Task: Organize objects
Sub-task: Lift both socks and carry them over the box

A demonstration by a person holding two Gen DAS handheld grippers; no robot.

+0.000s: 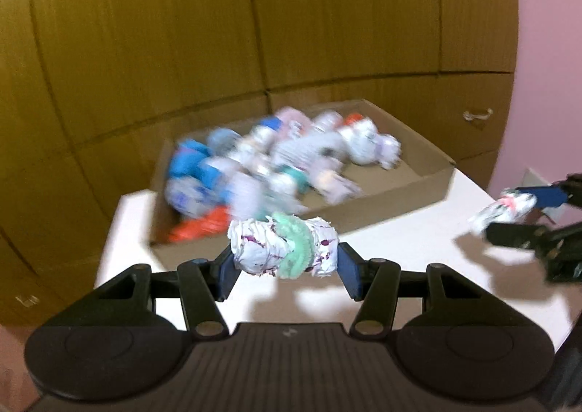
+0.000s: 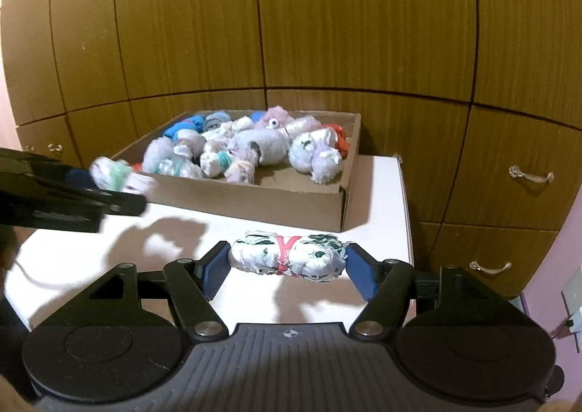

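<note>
My left gripper [image 1: 285,268] is shut on a white rolled bundle with a green band [image 1: 283,248], held above the white table in front of the cardboard box [image 1: 400,190]. It also shows in the right wrist view [image 2: 116,174]. My right gripper [image 2: 287,270] is shut on a white rolled bundle with a red band [image 2: 287,255], held above the table in front of the box [image 2: 302,204]. In the left wrist view this bundle [image 1: 503,210] is at the right. The box holds several rolled bundles [image 2: 247,146].
The white table [image 2: 91,252] stands against brown wooden cabinets [image 2: 327,30] with drawer handles [image 2: 531,175]. A pink wall [image 1: 545,84] is at the right. The box sits at the table's far side.
</note>
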